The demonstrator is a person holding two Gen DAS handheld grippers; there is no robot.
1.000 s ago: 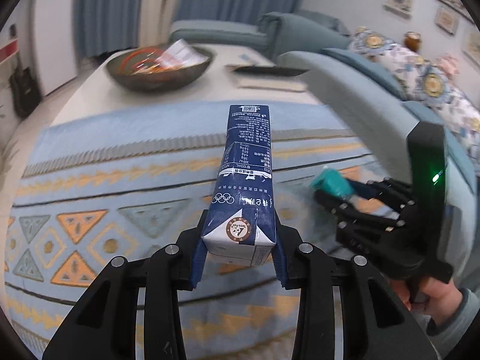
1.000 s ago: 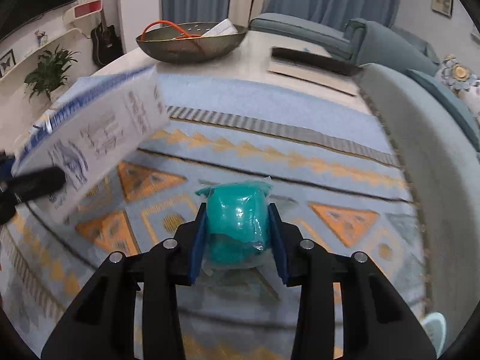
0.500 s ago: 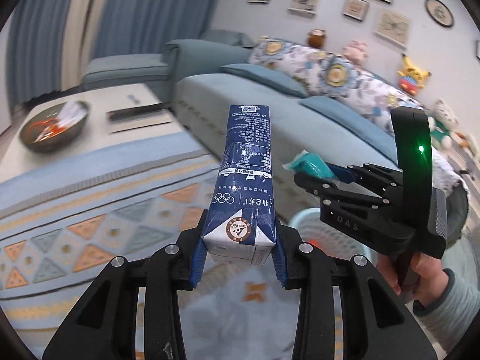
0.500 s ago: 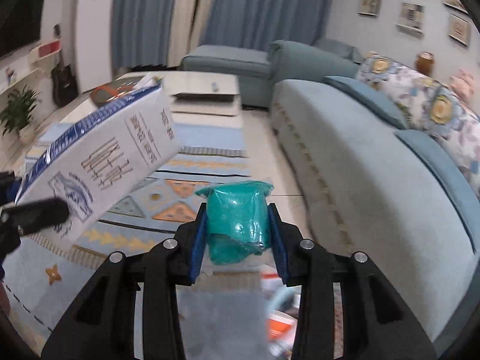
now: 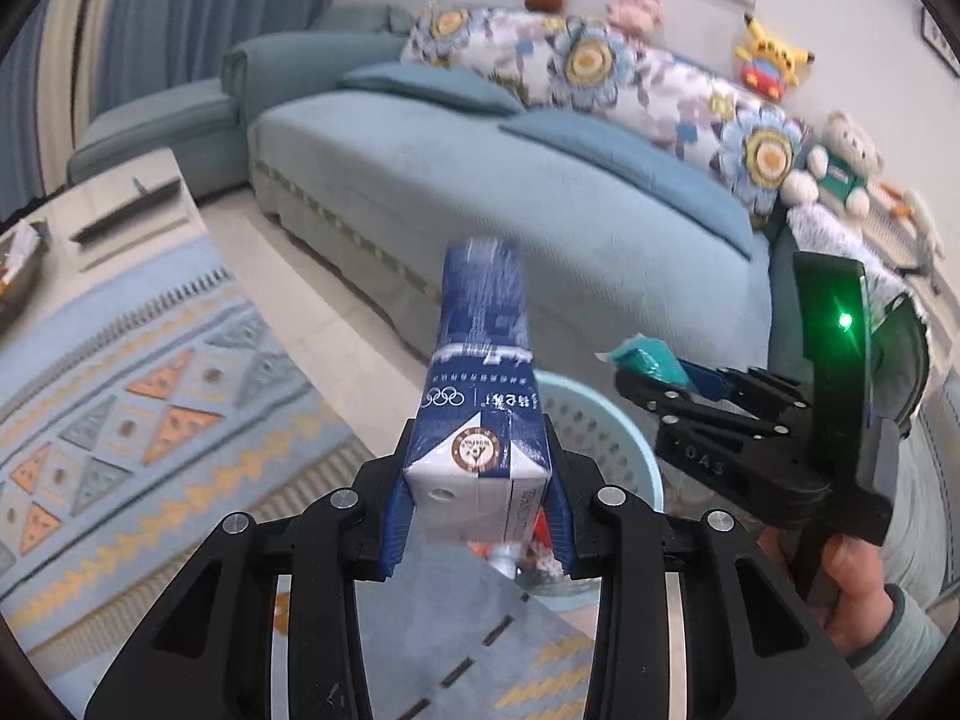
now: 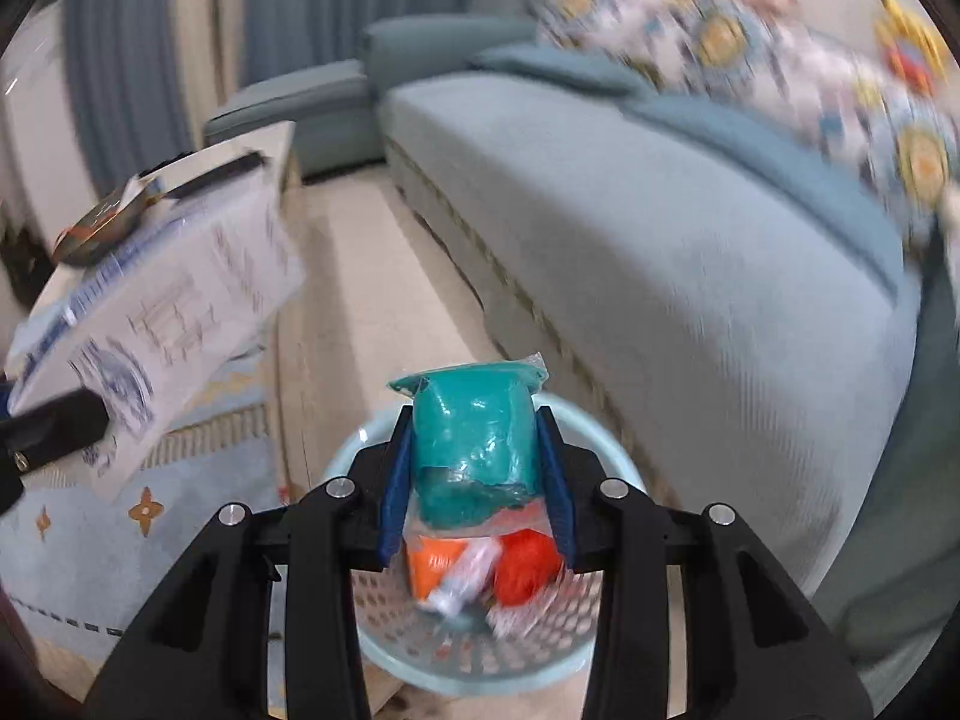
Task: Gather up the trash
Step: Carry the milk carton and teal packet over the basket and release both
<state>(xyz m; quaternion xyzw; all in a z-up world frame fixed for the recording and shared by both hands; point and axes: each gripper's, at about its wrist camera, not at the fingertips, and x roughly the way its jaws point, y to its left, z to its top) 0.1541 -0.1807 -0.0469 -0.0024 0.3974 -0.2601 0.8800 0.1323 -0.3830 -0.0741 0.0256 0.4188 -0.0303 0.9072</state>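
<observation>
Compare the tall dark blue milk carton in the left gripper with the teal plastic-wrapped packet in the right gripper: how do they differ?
The dark blue milk carton is a long, rigid box with printed text; the teal plastic-wrapped packet is short, soft and crinkled. The carton juts far past the left gripper; the packet barely passes the right gripper. Both are clamped, near the pale blue basket.

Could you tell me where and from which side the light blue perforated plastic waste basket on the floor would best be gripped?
Probably the upper rim of the light blue perforated plastic waste basket, from above with one finger inside and one outside. Its round body looks too wide to span, while the rim is thin and exposed. Both grippers are occupied: the left gripper holds the dark blue milk carton, the right gripper the teal plastic-wrapped packet.
</observation>
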